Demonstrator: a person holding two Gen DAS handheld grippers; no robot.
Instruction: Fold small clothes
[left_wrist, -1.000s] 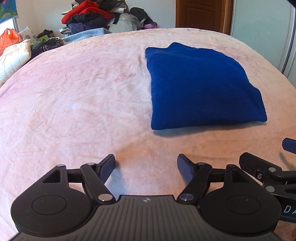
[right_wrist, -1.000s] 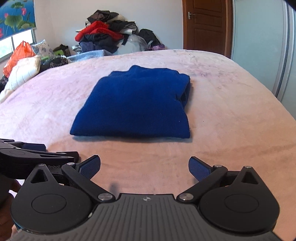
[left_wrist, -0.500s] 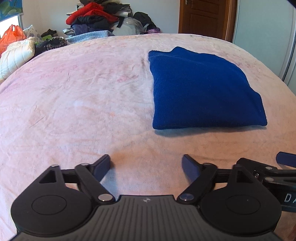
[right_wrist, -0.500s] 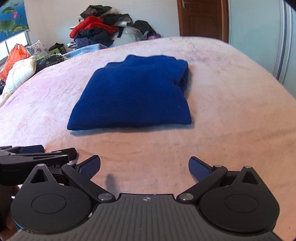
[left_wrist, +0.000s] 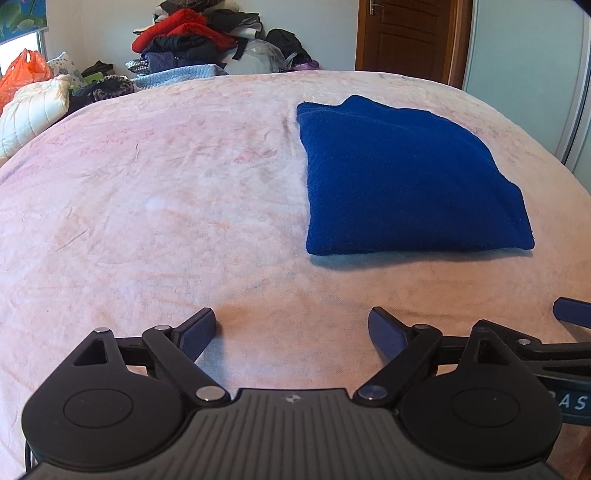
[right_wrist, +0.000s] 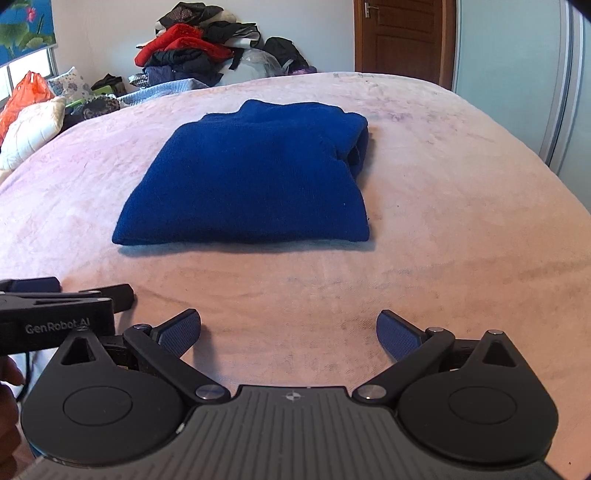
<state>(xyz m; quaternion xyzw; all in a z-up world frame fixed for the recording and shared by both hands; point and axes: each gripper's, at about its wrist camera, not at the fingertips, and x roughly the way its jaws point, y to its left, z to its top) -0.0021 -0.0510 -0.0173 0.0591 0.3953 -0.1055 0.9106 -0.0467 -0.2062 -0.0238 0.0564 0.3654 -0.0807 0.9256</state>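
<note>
From the left wrist view, the left gripper (left_wrist: 291, 328) is hanging low over the near part of the bed (left_wrist: 155, 206), its jaws opening wide with only pink cover showing between the two blue pads. The blue sweater (left_wrist: 402, 181) is lying folded into a thick, roughly square bundle on the cover, ahead of the gripper and off toward the bed's right edge, well apart from the fingertips. Its folded near edge is facing the gripper and casting a thin shadow on the cover. At the right border of this view, part of the right gripper (left_wrist: 570, 314) is showing just beside the left one. Beyond the bed's far edge, a pile of clothes (left_wrist: 199, 37) is heaped against the wall, with a white pillow (left_wrist: 33, 110) and an orange bag (left_wrist: 24, 72) off the far left corner and a brown door (left_wrist: 406, 37) behind the far right.

From the right wrist view, the right gripper (right_wrist: 288, 334) is also standing spread, nothing between its pads but bed cover (right_wrist: 461, 229). The sweater (right_wrist: 255, 177) is sitting ahead and slightly left, near the middle of the bed, its layered open side turned toward the right edge. The left gripper (right_wrist: 88, 295) is poking in at the left border, with a bit of the person's hand (right_wrist: 9, 402) showing below it.
</note>
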